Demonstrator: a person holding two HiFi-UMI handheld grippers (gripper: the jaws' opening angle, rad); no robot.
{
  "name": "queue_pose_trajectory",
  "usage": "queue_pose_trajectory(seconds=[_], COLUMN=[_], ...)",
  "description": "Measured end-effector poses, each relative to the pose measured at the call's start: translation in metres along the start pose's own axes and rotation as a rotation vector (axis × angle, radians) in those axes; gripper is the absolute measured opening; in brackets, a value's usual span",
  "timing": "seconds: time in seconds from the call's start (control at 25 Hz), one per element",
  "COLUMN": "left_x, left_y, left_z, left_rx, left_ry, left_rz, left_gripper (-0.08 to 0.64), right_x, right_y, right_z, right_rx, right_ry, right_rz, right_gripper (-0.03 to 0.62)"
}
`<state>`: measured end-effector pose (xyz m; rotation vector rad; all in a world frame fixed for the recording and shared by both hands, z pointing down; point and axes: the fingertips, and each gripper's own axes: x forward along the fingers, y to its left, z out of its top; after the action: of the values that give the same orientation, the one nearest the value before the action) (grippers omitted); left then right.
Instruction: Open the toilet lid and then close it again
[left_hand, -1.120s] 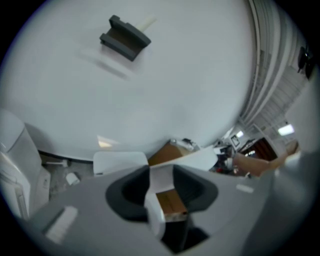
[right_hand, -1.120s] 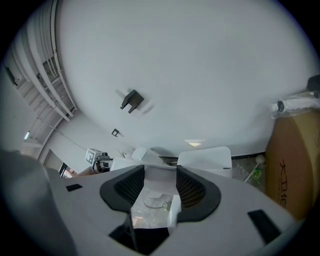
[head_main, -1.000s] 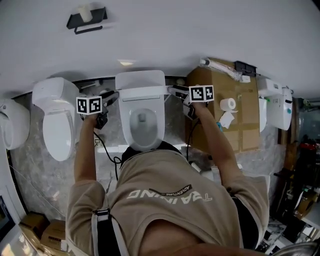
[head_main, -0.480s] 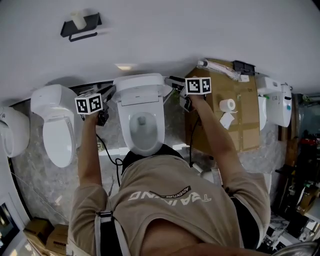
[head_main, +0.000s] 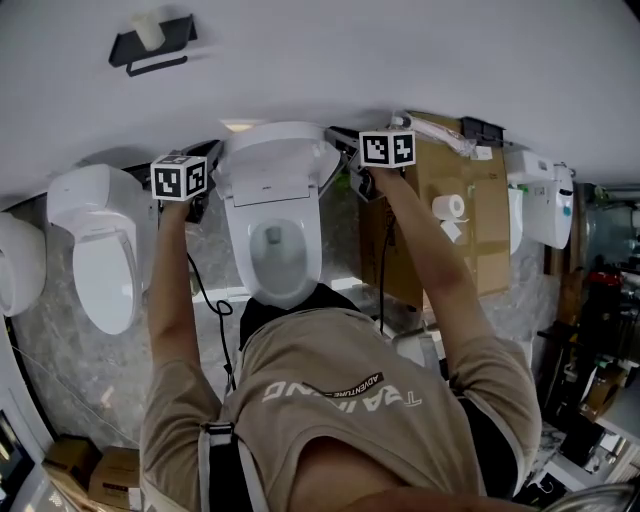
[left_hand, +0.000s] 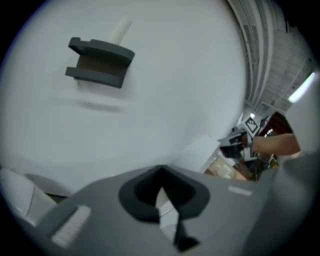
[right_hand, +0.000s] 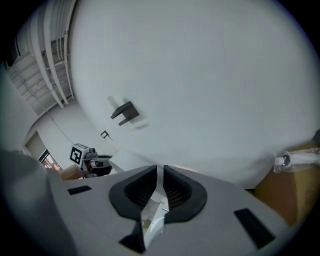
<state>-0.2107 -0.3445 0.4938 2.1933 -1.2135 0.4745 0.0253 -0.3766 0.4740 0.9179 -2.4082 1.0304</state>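
Item: toilet lid (head_main: 272, 165), raised at 12 o'clock of the bowl (head_main: 280, 255); my left gripper (left_hand: 161, 170) at its 9 o'clock edge, fingers closed, empty; my right gripper (right_hand: 161, 170) at 3 o'clock, fingers just closing to an empty slit; best tipped forward evenly from both sides and lowered gently.
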Motion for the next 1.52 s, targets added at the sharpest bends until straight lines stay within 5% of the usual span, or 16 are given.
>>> queue_pose_trajectory(seconds=[0.36,0.76,1.0,1.2,1.52], left_x=[0.016,0.029,0.036,0.036,0.027], left_y=[0.018,0.033,0.042,0.041,0.034], left_z=[0.015,0.026,0.033,0.035,0.028], left_rx=[-0.049,-0.074,0.011,0.043,0.086], left_ry=[-0.043,-0.070,-0.002,0.010,-0.017], left_rz=[-0.005,0.026,0.116,0.129,0.202], left_gripper=[0.005,0.005,0.005,0.005,0.005], right_x=[0.016,0.029,0.037,0.037,0.029], right_y=[-0.013,-0.021,-0.028,-0.027,-0.039], right_z=[0.020,0.036,0.044,0.045,0.039], right_rx=[0.060,0.009,0.070,0.027,-0.011], right_ry=[-0.024,0.030,-0.010,0.009,-0.077], right_rz=[-0.024,-0.025,-0.042,-0.034,-0.218], right_gripper=[0.037,0.037,0.037,0.037,0.021])
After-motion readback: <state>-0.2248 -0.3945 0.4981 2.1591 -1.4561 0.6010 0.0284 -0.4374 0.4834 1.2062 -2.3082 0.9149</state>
